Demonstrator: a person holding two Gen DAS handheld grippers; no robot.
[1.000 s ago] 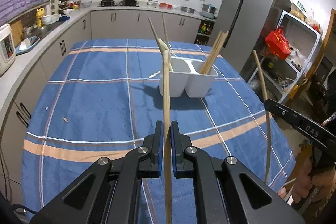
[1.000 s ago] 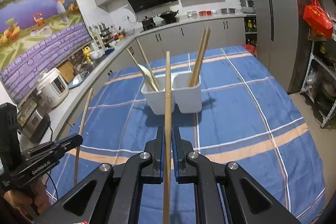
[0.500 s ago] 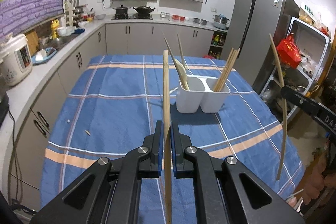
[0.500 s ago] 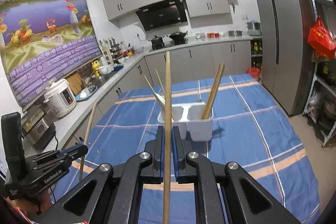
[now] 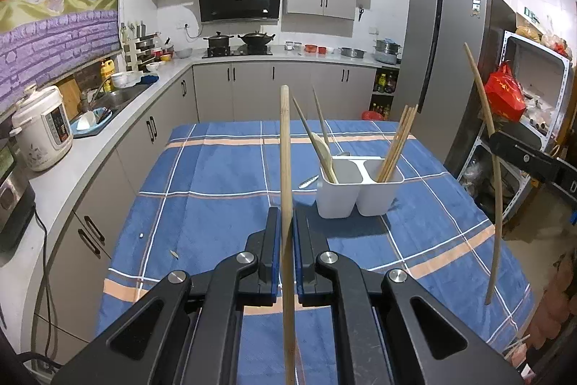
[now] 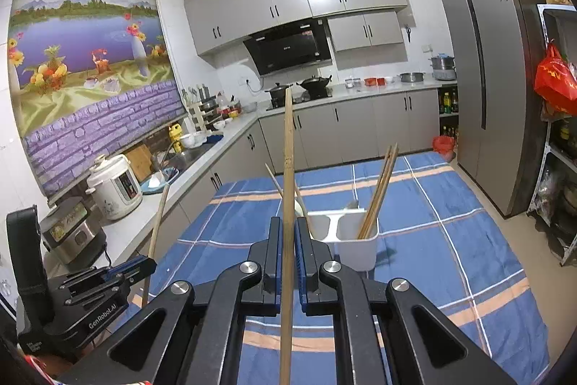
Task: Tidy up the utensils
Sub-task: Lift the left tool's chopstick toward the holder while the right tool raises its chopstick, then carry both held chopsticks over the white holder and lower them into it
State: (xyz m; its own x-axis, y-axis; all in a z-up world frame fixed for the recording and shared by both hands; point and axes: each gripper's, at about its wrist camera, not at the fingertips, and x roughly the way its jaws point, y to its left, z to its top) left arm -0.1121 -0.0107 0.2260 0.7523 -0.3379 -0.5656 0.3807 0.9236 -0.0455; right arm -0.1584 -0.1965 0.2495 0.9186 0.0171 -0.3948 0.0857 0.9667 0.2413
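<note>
Both chopsticks (image 5: 286, 190) raised (pinched between pads).

— What did the left gripper (image 5: 287, 233) have?
— A wooden chopstick (image 5: 286, 168), clamped upright between its closed jaws above the blue checked tablecloth (image 5: 216, 175).
— And the holder?
— The white two-compartment holder (image 5: 359, 190) stood farther along the cloth, a wooden spoon (image 5: 323, 152) in its left compartment, a bundle of chopsticks (image 5: 396, 143) in its right.
— Anything to the right?
— The right gripper (image 5: 496, 141), pinching a second chopstick (image 5: 492, 168) near the fridge (image 5: 443, 67).
</note>
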